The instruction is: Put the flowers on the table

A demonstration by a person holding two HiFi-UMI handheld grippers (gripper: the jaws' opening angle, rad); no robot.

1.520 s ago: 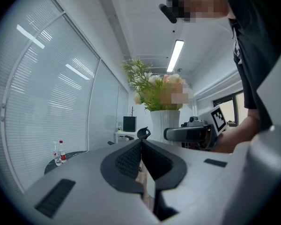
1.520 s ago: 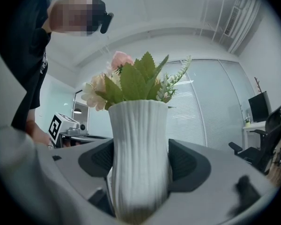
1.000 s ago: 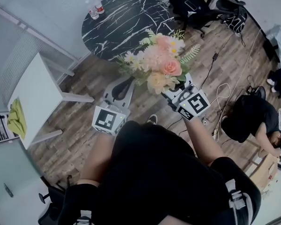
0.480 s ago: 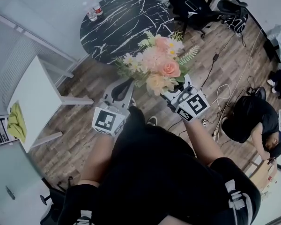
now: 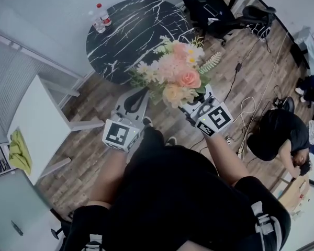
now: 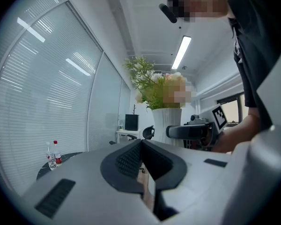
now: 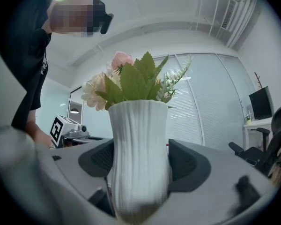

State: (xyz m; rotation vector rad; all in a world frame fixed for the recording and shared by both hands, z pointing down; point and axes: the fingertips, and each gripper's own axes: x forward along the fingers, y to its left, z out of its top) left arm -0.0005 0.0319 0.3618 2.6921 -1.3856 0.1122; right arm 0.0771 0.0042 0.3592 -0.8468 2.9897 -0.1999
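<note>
A bouquet of pink, peach and white flowers (image 5: pixel 177 73) stands in a white ribbed vase (image 7: pixel 139 130). My right gripper (image 7: pixel 141 165) is shut on the vase's lower body and holds it upright in the air. From the head view its jaws are hidden under the blooms and only its marker cube (image 5: pixel 214 119) shows. My left gripper (image 5: pixel 134 101) hangs beside the bouquet on its left, shut with nothing in it (image 6: pixel 141 146). The round black marble table (image 5: pixel 141 35) lies ahead, beyond the flowers.
Two water bottles (image 5: pixel 99 17) stand on the marble table's far left edge. A white table (image 5: pixel 36 114) is at the left and black office chairs (image 5: pixel 214 9) at the back right. Cables (image 5: pixel 246 109) trail over the wood floor, where a person (image 5: pixel 280 135) crouches at the right.
The marble table has drifted slightly left in the head view. Both grippers keep their places, and the vase stays held.
</note>
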